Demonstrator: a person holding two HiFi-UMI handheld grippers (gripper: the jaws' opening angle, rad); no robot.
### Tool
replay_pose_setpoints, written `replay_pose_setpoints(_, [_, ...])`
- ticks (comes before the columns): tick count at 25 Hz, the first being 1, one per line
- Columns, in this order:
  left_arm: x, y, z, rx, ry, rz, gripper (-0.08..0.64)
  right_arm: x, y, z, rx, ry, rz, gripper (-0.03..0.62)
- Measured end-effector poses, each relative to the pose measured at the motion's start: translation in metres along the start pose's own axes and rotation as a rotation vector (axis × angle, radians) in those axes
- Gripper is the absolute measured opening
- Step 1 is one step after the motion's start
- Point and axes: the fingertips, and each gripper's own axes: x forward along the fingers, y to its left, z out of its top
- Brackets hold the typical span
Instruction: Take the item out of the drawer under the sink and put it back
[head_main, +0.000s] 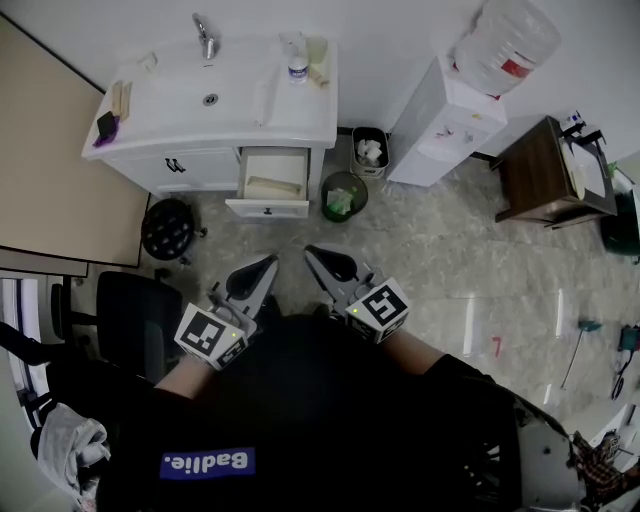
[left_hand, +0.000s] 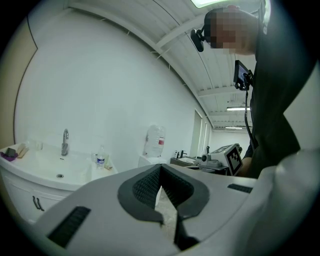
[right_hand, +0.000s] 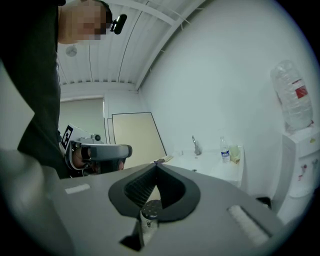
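We hold both grippers low and close to our body, over the floor in front of the sink. The left gripper points toward the cabinet. In the left gripper view its fingers are pressed together at the tips with nothing between them. The right gripper sits just beside it, tips angled toward the left one. In the right gripper view its fingers also meet at the tips and hold nothing.

The drawer under the sink stands pulled open, on the right side of the cabinet. The item lies inside it, a flat beige thing across the drawer's bottom; we cannot tell what it is. It is well apart from both pairs of fingers, straight ahead of them, with bare floor between. Neither gripper touches the drawer or the item.

A faucet rises at the back of the sink, and a bottle stands at the sink's right rear corner. A green bin sits on the floor just right of the open drawer, and a black stool stands to the drawer's left. A water dispenser with its jug is against the wall further right, next to a brown desk.
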Motion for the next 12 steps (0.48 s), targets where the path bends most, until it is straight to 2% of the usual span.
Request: replay_pose_setpoints(12, [0.026, 0.118, 0.023, -0.008, 0.005, -0.103, 0.003, 0.109, -0.044, 0.021, 0.019, 0.023, -0.093, 0.002])
